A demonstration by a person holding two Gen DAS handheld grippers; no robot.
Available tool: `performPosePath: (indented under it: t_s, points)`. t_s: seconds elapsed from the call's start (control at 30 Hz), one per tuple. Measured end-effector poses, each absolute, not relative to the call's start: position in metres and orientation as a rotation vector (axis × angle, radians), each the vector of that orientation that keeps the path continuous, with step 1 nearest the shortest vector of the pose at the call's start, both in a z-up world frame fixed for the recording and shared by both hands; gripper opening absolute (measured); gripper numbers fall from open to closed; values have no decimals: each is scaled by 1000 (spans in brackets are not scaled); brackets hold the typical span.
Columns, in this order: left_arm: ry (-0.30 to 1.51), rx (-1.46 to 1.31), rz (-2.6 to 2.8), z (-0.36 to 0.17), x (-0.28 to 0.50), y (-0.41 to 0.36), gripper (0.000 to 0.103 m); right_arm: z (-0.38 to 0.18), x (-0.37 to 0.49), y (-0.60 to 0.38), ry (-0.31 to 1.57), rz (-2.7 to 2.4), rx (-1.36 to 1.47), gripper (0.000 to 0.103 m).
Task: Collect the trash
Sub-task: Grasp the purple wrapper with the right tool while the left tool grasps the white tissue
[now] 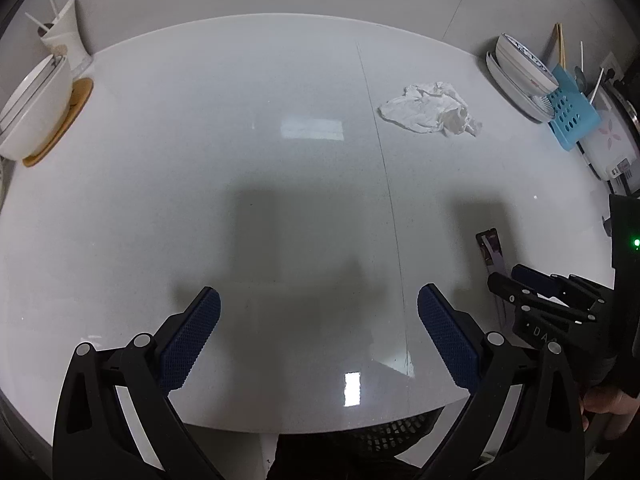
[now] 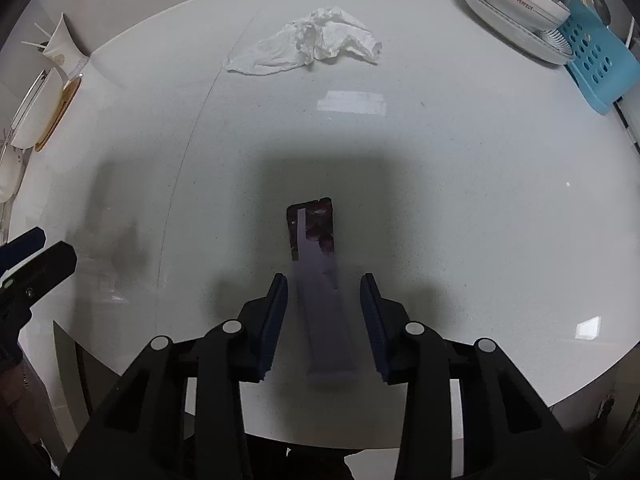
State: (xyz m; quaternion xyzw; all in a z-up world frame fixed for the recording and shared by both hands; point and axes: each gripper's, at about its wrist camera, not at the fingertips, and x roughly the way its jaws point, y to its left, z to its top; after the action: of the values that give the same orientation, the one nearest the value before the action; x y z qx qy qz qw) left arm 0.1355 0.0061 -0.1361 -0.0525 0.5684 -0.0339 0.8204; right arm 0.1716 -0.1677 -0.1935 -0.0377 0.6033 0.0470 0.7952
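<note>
Right wrist view puts our right gripper (image 2: 324,320) low over the near edge of the white tabletop (image 2: 460,208), its blue pads spread with a long flat wrapper (image 2: 320,272) lying between them; we see a gap on either side, so the pads are not touching it. The wrapper's far end is dark with a reddish print, the near part pale grey, and it points away from the near edge toward the middle of the tabletop. Toward the far edge lies a crumpled white tissue (image 2: 312,42), well apart from the wrapper. At the far right corner stacked white bowls (image 2: 516,4) lean against a blue perforated rack (image 2: 596,60); along the left edge a white bowl (image 2: 38,112) sits on a wooden coaster (image 2: 56,116) beside a white flared holder (image 2: 60,46). From the left wrist view our left gripper (image 1: 318,332) hangs over bare tabletop near the near edge, pads wide apart and holding nothing, with the right gripper (image 1: 532,284) at its right side and the tissue (image 1: 432,110) farther off toward the far right.
</note>
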Motion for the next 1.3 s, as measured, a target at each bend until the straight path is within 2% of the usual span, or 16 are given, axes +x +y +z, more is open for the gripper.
performPosePath:
  t_s: [0.07, 0.2, 0.73, 1.0, 1.17, 1.3]
  points:
    - [1214, -105, -90, -139, 146, 3, 97, -193, 171, -165, 1293, 87, -93, 18]
    - [1225, -88, -120, -144, 165, -7, 97, -190, 172, -169, 1304, 64, -59, 12]
    - [1174, 0, -271, -138, 269, -91, 97, -110, 183, -241, 1160, -80, 66, 11]
    - [1180, 34, -293, -154, 321, -132, 95, -99, 178, -266, 1138, -135, 110, 11]
    - [1218, 79, -275, -175, 340, -148, 85, -104, 173, -275, 1147, -148, 128, 11]
    - [1215, 104, -257, -180, 340, -153, 68, -105, 167, -278, 1145, -154, 138, 11]
